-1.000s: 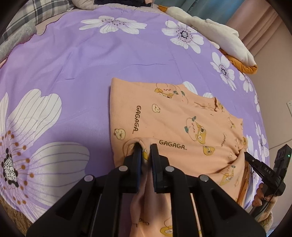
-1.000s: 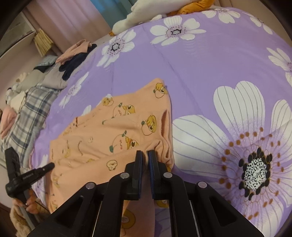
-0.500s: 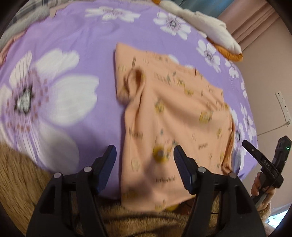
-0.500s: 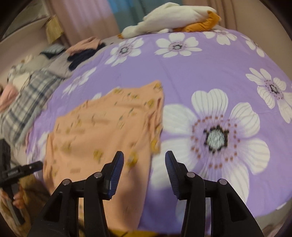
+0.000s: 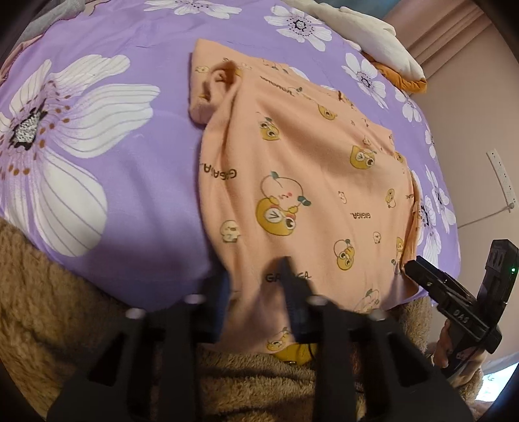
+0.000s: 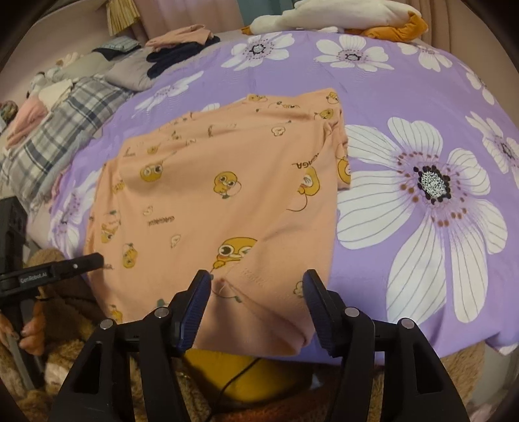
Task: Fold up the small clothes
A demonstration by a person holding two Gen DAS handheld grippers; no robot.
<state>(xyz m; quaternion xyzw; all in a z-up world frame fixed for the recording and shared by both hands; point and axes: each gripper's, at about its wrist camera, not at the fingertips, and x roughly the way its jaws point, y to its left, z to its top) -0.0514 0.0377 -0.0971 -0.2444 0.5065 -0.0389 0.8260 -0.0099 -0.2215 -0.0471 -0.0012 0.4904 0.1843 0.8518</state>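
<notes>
An orange child's garment (image 5: 308, 168) with yellow cartoon prints lies folded on the purple flowered sheet (image 5: 146, 201), its near edge hanging over the bed's front. My left gripper (image 5: 256, 279) is blurred; its jaws are closing with the near hem bunched between the pads. In the right wrist view the same garment (image 6: 211, 194) spreads ahead. My right gripper (image 6: 256, 279) is open, its jaws still opening, above the near hem without pressing on it. Each gripper shows in the other's view: the right gripper (image 5: 418, 267) at the garment's right corner, the left gripper (image 6: 94, 259) at its left corner.
White and orange bedding (image 6: 340, 16) lies at the far end of the bed. A plaid cloth (image 6: 58, 130) and several heaped clothes line the far left. Brown fleecy fabric (image 5: 48, 308) runs below the bed's front edge. A power strip (image 5: 501, 175) hangs on the right wall.
Both grippers let go of the fabric and drew back to the bed's near edge. The left one opened, then closed on the near hem. The right one opened wider.
</notes>
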